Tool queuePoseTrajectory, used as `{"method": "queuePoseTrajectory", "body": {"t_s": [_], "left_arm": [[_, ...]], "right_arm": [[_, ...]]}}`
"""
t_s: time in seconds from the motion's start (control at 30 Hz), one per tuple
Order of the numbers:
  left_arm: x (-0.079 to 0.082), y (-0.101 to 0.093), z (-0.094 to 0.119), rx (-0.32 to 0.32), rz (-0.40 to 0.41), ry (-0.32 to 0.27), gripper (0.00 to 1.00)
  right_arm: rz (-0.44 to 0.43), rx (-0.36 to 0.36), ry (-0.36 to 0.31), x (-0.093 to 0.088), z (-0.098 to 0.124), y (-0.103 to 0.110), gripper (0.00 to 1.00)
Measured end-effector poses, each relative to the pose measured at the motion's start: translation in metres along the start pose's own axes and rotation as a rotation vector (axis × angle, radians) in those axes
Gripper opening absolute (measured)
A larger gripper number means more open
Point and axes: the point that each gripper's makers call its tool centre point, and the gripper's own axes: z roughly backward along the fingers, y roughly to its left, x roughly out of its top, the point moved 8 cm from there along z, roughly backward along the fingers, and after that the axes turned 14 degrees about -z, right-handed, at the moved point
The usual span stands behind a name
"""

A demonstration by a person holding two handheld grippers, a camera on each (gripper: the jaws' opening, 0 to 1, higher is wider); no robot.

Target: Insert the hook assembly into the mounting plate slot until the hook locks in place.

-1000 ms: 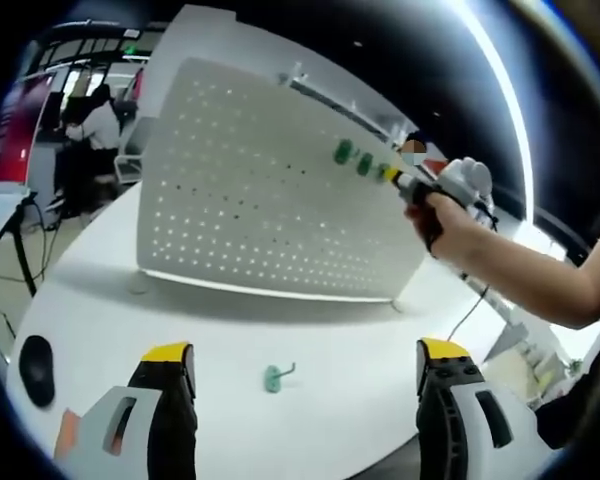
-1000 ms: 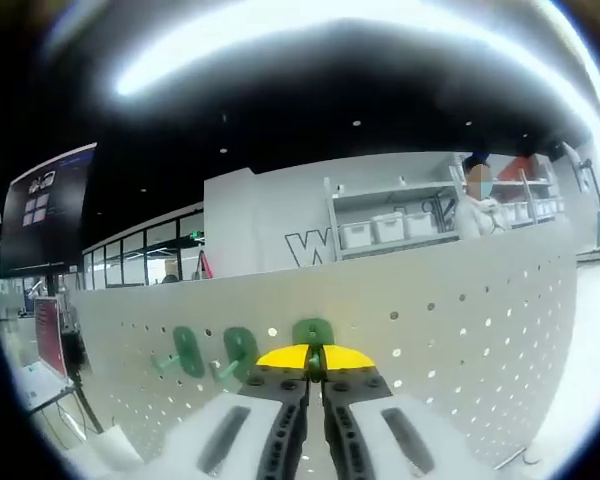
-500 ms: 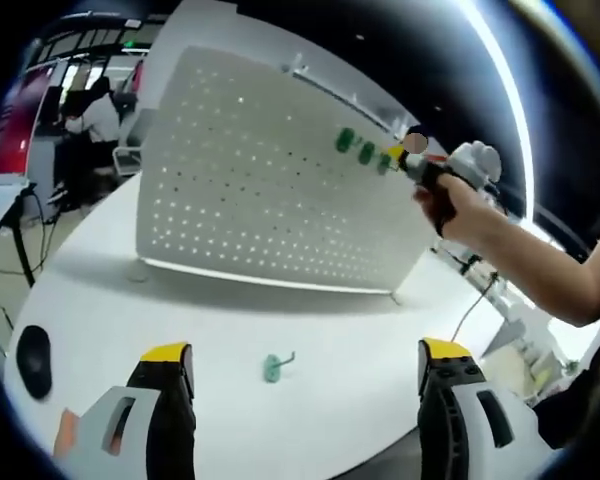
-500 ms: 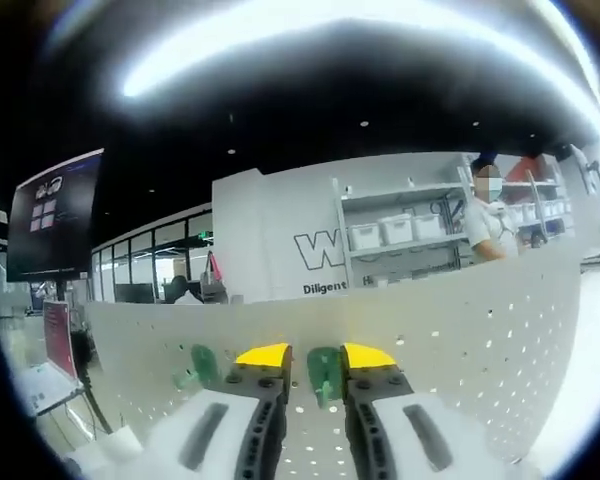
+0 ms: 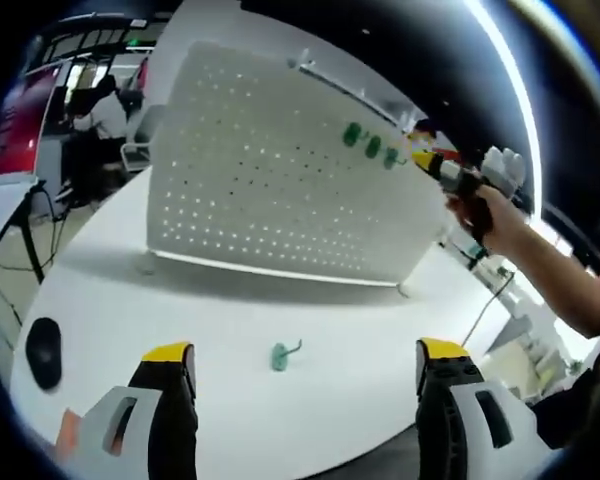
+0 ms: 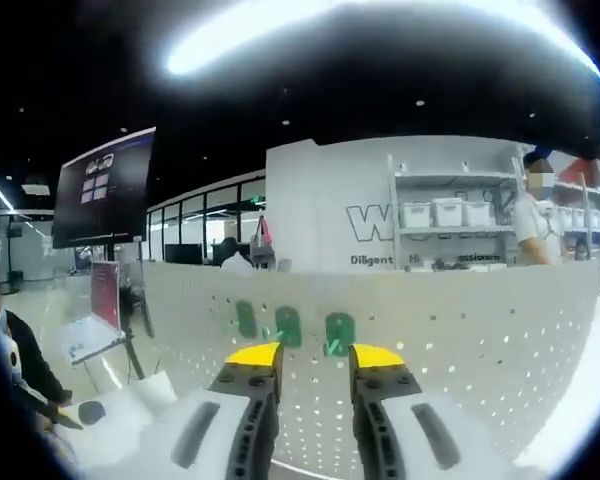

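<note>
both my grippers have jaws spread, holding nothing. the loose hook (image 5: pixel 283 354) on the table (image 5: pixel 380 340) looks light and stiff (i would pinch its green base).

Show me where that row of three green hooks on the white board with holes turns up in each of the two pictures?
Left gripper view: the three green hooks sit high on the pegboard, upper right of centre.
Right gripper view: the hooks hang on the board just above the open right tongs.
Shared landmark: the white pegboard itself.
</note>
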Motion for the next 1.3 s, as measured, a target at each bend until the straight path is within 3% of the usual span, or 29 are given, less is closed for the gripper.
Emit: {"method": "queuePoseTrajectory", "body": {"t_s": [0.3, 0.5, 0.7, 1.0, 1.3], "left_arm": [[-0.010, -0.011, 0.005, -0.023, -0.008, 0.072, 0.92], [-0.015, -0.015, 0.007, -0.026, -0.005, 0.093, 0.93], [-0.017, -0.020, 0.008, -0.034, 0.005, 0.112, 0.92], [-0.024, -0.026, 0.009, -0.047, -0.008, 0.138, 0.92], [-0.029, -0.025, 0.013, -0.039, -0.013, 0.156, 0.92]], "right_arm": [[-0.013, 0.055, 0.230, -0.063, 0.040, -0.007, 0.23], [-0.026, 0.077, 0.320, -0.093, 0.067, -0.005, 0.25], [0.036, 0.141, 0.446, -0.123, 0.090, 0.000, 0.25], [-0.035, 0.186, 0.578, -0.158, 0.115, 0.011, 0.29], [-0.067, 0.194, 0.617, -0.179, 0.129, 0.023, 0.30]]}}
